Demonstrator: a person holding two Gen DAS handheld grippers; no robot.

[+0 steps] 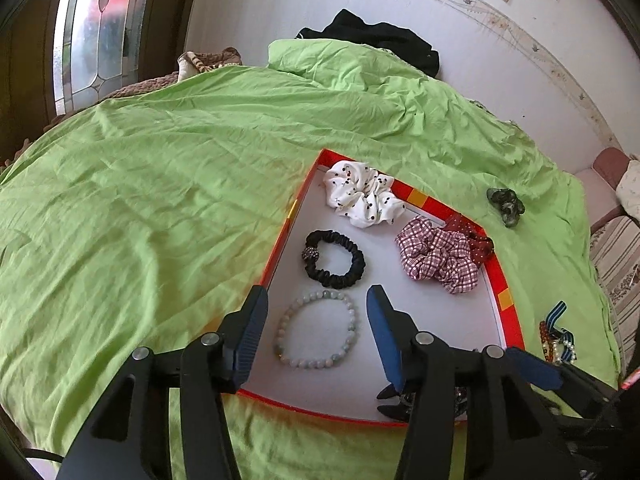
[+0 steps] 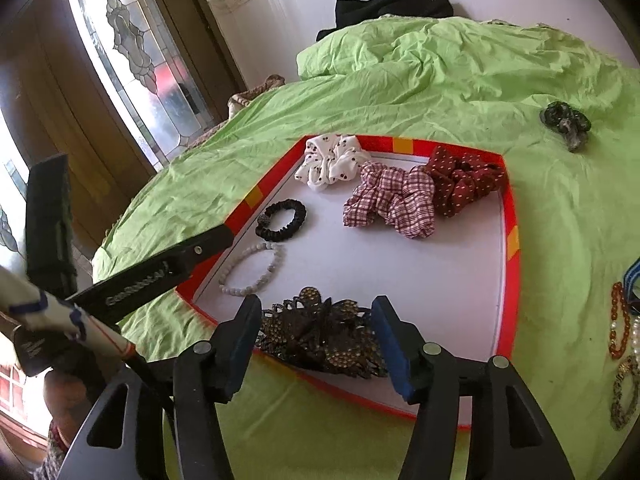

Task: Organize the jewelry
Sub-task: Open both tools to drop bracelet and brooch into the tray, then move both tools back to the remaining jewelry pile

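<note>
A shallow red-rimmed cardboard tray with a white floor is lying on a wrinkled lime-green bedsheet. Inside it, a pale grey-green beaded bracelet is resting flat near the left rim, just below a black ruched hair tie with a sparkly bead. The left gripper is hovering over the bracelet with its jaws standing apart, the blue pads clear of the beads on either side. The right gripper is also standing open, its 2 fingers flanking a dark brown rhinestone-studded hair clip at the tray's near edge; I cannot tell whether the pads are touching it. Further back, 3 scrunchies are sitting together: a white spotted scrunchie, a red-and-white checked scrunchie and a dark red dotted scrunchie. A dark green marbled claw clip is lying on the sheet outside the tray
</note>
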